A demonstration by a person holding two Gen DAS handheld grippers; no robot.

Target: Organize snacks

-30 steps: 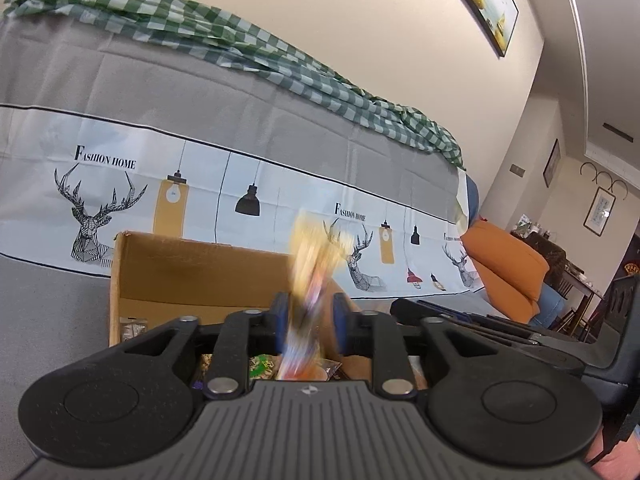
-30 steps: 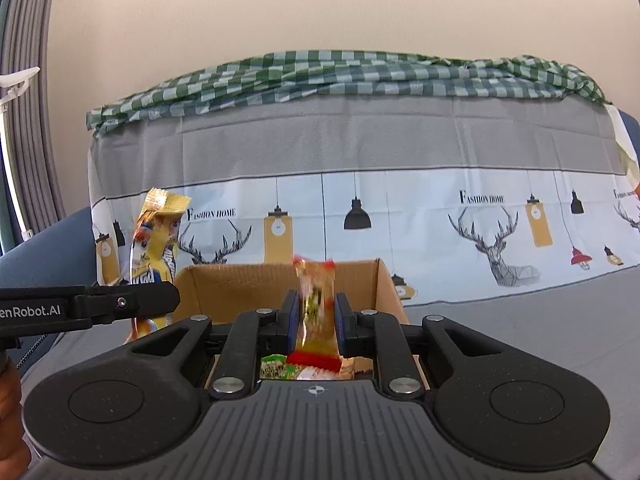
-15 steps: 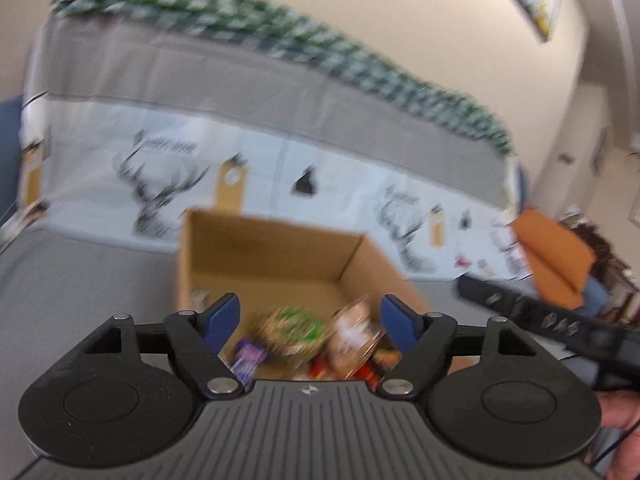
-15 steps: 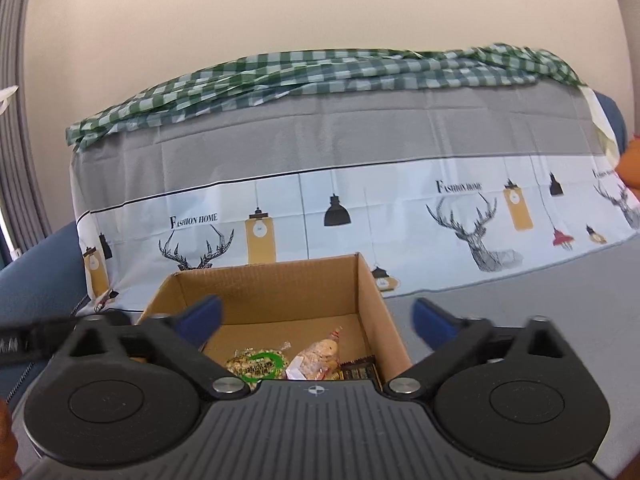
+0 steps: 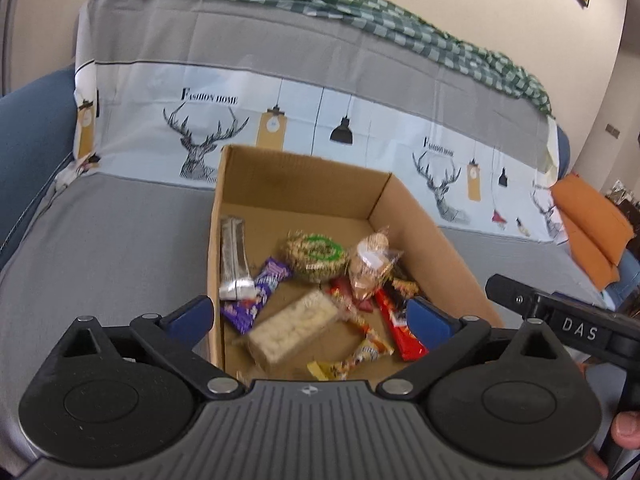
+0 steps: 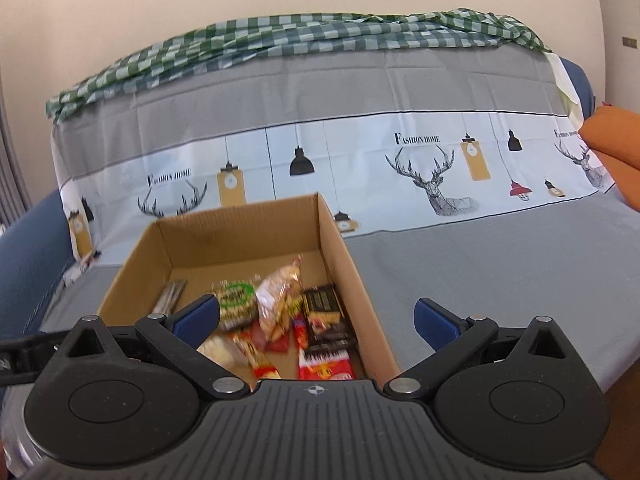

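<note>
From the left wrist, our left gripper (image 5: 308, 318) gapes wide and empty over the cardboard box (image 5: 424, 216) at centre frame, where a silver bar (image 5: 233, 258) lies lengthwise toward the backrest, while the right wrist view shows our right gripper (image 6: 316, 318) equally wide, plus a dark packet (image 6: 322, 306) unseen before.

Even bright indoor light, soft shadows; strong fisheye edge warp; slight motion blur.
</note>
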